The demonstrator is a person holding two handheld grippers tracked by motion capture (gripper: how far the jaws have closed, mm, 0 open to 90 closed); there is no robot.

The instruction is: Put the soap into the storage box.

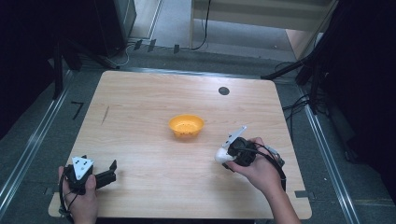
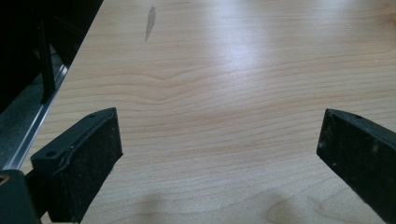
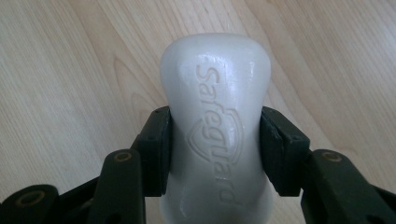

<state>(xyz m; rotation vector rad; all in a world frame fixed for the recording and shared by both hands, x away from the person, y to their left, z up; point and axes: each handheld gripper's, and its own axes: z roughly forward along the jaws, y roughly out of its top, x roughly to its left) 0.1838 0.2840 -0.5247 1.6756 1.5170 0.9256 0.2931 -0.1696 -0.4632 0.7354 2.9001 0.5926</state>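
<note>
A: We start with the worktop [image 1: 140,102], pale wood across the middle of the high view, and the orange bowl [image 1: 186,126] sitting near its centre. Lower right of that frame, our right claw [image 1: 223,156] pinches a white bar of soap [image 3: 215,135], jaws pressed on its two narrow flanks.

B: And that's where we worry. In the right gripper view the soap is waisted and glossy, and the pads bite only the lower half, with the rounded end sticking far out past them. We'd judge it could squirt forward or twist if the squeeze tightens or the hand swings fast.

A: If the bowl is where it's headed, it looks light and shallow. A clipped rim could tip or skid it, we reckon.

B: Pose now. The right hand [image 1: 261,170] comes in from the lower right, the claw pointing left and low over the wood. We can't tell whether the soap touches the surface.

A: Lower left of the high view, the left hand [image 1: 81,196] parks the left claw [image 1: 111,171] near the front edge, jaws spread wide over bare wood, well apart from everything.
</note>
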